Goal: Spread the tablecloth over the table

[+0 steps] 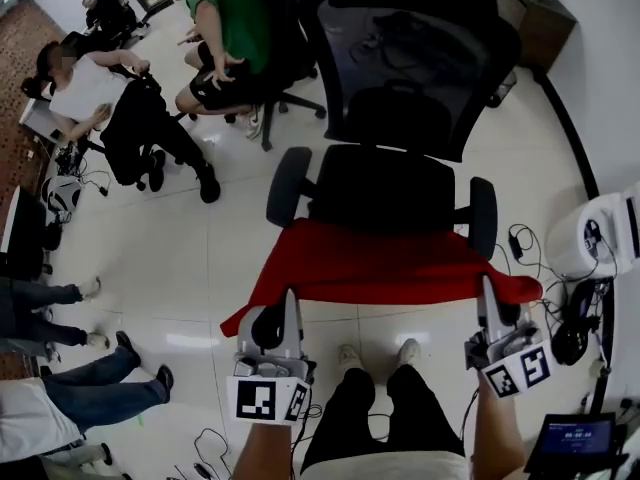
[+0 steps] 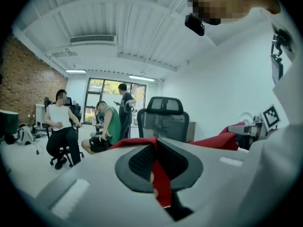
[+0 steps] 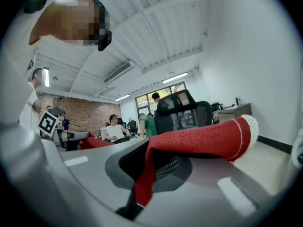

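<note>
Seen from above, a person holds a red tablecloth [image 1: 380,268] stretched between two tools. It hangs above the pale floor [image 1: 200,258], just in front of a black office chair [image 1: 395,118]. The left hand-held gripper [image 1: 289,306] is clamped tight on one end of the cloth's near edge. The right hand-held gripper [image 1: 487,293] pinches the other end, where the fabric bunches into a roll. The cloth looks light, soft and woven, likely to sag in the middle. Holding it near the corners of one edge seems best for spreading.
</note>
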